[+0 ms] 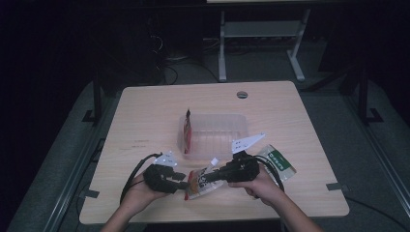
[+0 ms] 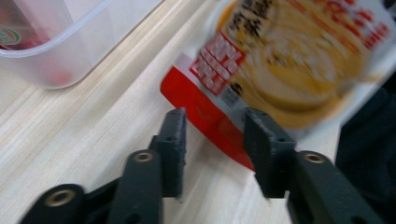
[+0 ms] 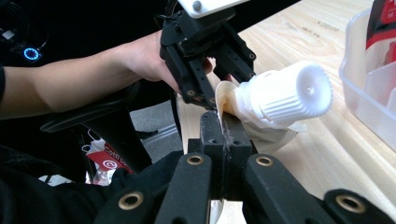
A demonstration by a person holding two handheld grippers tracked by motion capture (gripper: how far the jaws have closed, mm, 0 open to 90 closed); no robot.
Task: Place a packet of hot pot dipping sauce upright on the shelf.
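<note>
A spouted pouch (image 1: pixel 198 186) printed red and yellow hangs between the two grippers, just above the table's near edge. My right gripper (image 3: pixel 223 119) is shut on the pouch's top seam, right beside its white screw cap (image 3: pixel 285 93). My left gripper (image 2: pixel 215 114) faces it from the other side with its jaws apart. The pouch's red bottom edge (image 2: pixel 205 121) lies between the pads without either pressing on it. In the high view the left gripper (image 1: pixel 183 185) sits left of the pouch and the right gripper (image 1: pixel 209 178) right of it.
A clear plastic container (image 1: pixel 215 116) stands mid-table behind the grippers, with a red pouch (image 1: pixel 187 133) upright against its left wall. A green and white pouch (image 1: pixel 279 162) lies flat beside the right hand. The wooden table (image 1: pixel 145 111) ends close in front of the person.
</note>
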